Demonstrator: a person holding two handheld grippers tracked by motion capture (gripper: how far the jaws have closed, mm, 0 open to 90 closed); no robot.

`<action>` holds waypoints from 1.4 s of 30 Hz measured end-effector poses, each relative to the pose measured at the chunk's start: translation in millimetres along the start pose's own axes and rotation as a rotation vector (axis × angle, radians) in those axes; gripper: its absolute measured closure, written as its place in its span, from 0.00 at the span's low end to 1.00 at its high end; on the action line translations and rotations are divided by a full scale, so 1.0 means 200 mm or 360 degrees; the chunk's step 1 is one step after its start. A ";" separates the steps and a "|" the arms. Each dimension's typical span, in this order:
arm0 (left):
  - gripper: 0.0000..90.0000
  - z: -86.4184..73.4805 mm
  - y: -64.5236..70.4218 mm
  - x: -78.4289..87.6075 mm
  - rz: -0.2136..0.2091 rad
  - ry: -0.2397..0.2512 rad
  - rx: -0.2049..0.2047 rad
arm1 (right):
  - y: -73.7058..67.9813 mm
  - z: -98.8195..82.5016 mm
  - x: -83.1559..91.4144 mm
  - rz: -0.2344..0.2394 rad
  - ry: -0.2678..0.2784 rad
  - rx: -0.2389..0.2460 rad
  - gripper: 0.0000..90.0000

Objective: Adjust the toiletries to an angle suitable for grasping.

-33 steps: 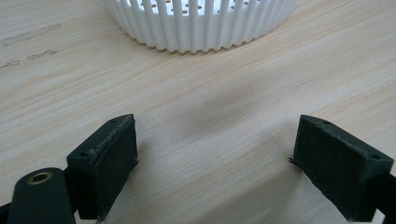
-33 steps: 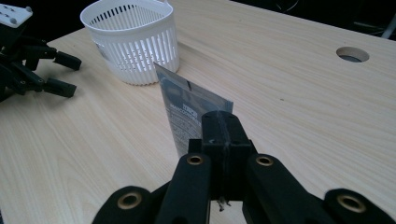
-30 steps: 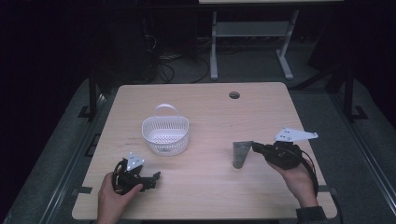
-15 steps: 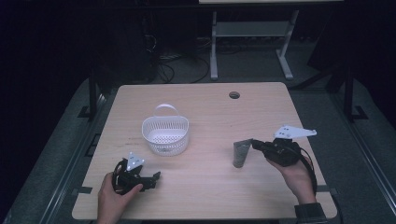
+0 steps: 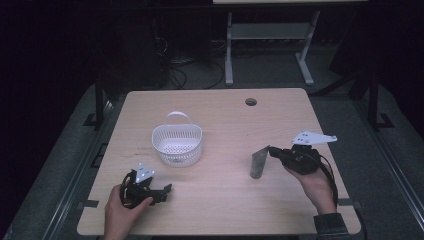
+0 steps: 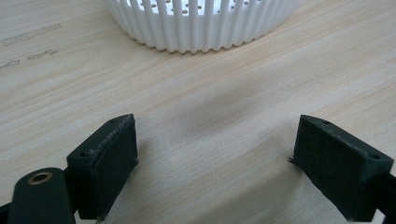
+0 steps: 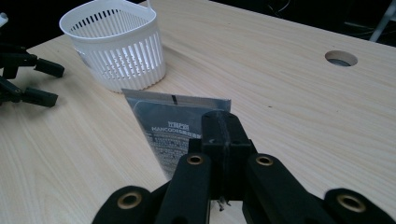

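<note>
A dark grey flat tube (image 5: 258,162) stands on end on the wooden table (image 5: 225,120), right of centre. My right gripper (image 5: 274,151) is shut on its upper edge. In the right gripper view the two black jaws meet at the tube (image 7: 168,123), pinching it under my right gripper (image 7: 223,122). A white slotted basket (image 5: 177,142) with a handle sits left of centre. My left gripper (image 5: 165,192) rests near the front left edge and stands open. Its jaws frame bare wood under my left gripper (image 6: 215,149), with the basket (image 6: 201,23) just ahead.
A round cable hole (image 5: 251,102) lies at the table's far side. The basket (image 7: 114,44) and the left gripper (image 7: 28,79) appear beyond the tube in the right gripper view. A desk frame (image 5: 270,45) and cables stand on the dark floor behind the table.
My right hand has shifted only slightly, still holding the tube at about the same spot. The left gripper has not moved.
</note>
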State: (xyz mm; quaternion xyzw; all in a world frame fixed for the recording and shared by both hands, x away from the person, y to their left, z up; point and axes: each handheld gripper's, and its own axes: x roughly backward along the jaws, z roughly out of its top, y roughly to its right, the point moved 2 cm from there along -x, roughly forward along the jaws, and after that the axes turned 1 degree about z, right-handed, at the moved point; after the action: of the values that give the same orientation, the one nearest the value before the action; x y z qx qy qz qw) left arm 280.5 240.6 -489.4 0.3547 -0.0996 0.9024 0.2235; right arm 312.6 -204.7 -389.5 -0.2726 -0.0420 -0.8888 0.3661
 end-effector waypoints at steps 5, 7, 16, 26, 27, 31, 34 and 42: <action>0.14 0.00 0.00 0.00 0.0001 0.0001 0.0001 | 0.01 0.01 -0.01 -0.0005 0.0007 0.0002 1.00; 0.14 0.00 0.00 0.00 0.0000 0.0000 0.0001 | 0.02 0.01 -0.02 -0.0004 0.0006 0.0000 1.00; 0.14 0.00 0.00 0.00 0.0001 0.0000 0.0000 | 0.04 0.02 -0.03 -0.0010 0.0003 -0.0003 1.00; 0.14 0.00 0.00 0.00 -0.0006 0.0002 -0.0004 | 0.05 0.00 0.01 -0.0010 0.0032 -0.0030 0.90; 0.14 0.00 0.00 0.00 -0.0006 0.0002 -0.0004 | 0.05 0.00 0.01 -0.0010 0.0032 -0.0030 0.90; 0.14 0.00 0.00 0.00 -0.0006 0.0002 -0.0004 | 0.07 -0.01 0.04 -0.0016 0.0024 -0.0056 0.65; 0.14 0.00 0.00 0.00 -0.0006 0.0002 -0.0004 | 0.07 0.00 0.05 -0.0030 0.0031 -0.0066 0.54; 0.14 0.00 0.00 0.00 -0.0007 0.0001 -0.0004 | 0.06 0.00 0.07 -0.0024 -0.0003 -0.0076 0.21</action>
State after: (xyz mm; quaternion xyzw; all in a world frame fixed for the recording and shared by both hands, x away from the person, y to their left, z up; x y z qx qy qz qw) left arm 279.5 240.8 -489.4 0.3541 -0.1000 0.9020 0.2260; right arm 312.4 -222.1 -383.5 -0.2818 -0.0232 -0.8920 0.3526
